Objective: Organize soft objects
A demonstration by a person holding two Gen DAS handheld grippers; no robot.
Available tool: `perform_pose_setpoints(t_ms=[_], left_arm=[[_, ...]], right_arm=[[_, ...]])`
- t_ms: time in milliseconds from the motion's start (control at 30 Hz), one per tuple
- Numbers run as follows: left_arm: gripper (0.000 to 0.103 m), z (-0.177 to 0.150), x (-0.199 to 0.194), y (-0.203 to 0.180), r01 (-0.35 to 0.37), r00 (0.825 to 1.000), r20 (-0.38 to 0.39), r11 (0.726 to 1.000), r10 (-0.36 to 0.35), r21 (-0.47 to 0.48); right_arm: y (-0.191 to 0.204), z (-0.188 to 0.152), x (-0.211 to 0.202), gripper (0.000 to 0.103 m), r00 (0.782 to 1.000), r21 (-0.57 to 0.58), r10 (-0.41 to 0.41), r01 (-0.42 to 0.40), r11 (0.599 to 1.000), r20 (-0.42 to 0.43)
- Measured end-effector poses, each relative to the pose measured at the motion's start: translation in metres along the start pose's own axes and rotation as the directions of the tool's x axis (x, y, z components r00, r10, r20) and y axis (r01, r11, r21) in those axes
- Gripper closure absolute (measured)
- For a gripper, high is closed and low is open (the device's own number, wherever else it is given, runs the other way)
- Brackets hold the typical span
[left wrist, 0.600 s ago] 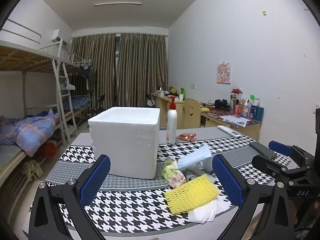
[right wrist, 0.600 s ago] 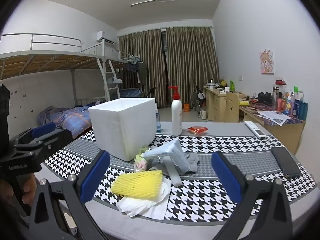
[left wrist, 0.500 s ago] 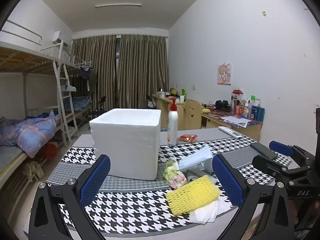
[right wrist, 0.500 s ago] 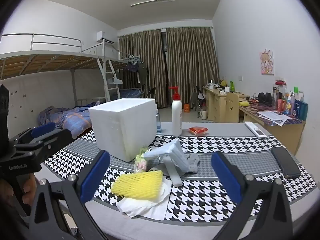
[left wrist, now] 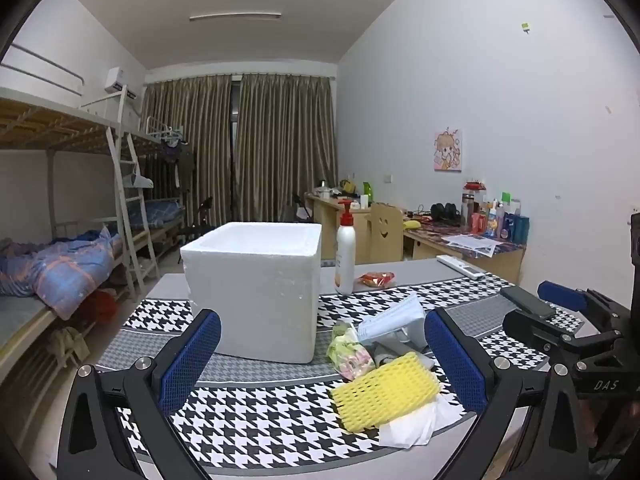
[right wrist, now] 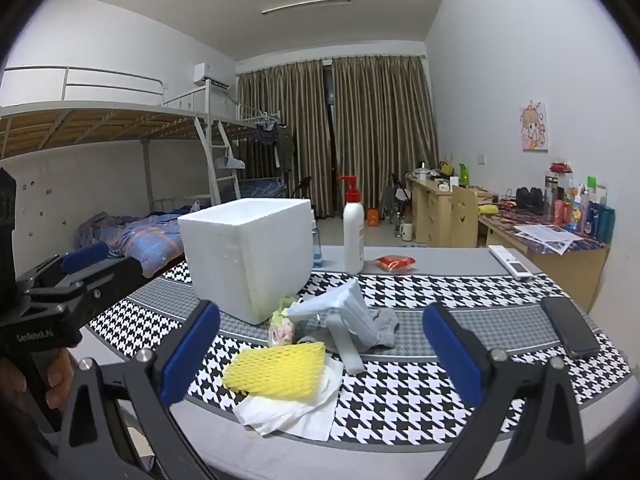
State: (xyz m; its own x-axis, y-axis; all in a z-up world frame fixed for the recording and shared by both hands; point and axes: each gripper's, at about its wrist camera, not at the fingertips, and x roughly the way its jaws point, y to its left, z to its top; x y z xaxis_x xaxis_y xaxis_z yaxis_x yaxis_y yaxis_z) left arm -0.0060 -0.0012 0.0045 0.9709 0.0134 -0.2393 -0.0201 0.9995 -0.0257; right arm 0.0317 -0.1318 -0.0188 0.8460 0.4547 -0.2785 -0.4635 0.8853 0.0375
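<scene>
A white foam box (left wrist: 256, 292) (right wrist: 248, 260) stands open on the houndstooth table. In front of it lies a pile of soft things: a yellow foam net (left wrist: 386, 394) (right wrist: 276, 368) on white tissue (left wrist: 408, 426) (right wrist: 288, 406), a green-pink bag (left wrist: 348, 352) (right wrist: 282, 324), a pale blue mask pack (left wrist: 392, 322) (right wrist: 340, 312) and a grey sock (right wrist: 384, 326). My left gripper (left wrist: 320, 360) is open and empty, above the table's near edge. My right gripper (right wrist: 320, 356) is open and empty, just before the pile.
A lotion pump bottle (left wrist: 345, 256) (right wrist: 354, 232) and a red snack packet (left wrist: 376, 279) (right wrist: 396, 263) sit behind the pile. A black phone (right wrist: 570, 330) and a white remote (right wrist: 510, 262) lie at the right. Bunk beds stand at the left, desks at the right.
The left gripper has dipped slightly and eased back, so the box and pile sit a little lower in its view. The right gripper has barely moved. Both stay open.
</scene>
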Motion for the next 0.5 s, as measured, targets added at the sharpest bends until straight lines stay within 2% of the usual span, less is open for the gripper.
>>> perform_pose_setpoints(t_ms=[500], left_arm=[[0.001,-0.0020,-0.0055,-0.0021,-0.015,1.000,0.024,1.000,0.015,0.006]], right_arm=[[-0.0008,0.0001,-0.0018,0.001,1.000,0.005,-0.006,0.006,1.000,0.001]])
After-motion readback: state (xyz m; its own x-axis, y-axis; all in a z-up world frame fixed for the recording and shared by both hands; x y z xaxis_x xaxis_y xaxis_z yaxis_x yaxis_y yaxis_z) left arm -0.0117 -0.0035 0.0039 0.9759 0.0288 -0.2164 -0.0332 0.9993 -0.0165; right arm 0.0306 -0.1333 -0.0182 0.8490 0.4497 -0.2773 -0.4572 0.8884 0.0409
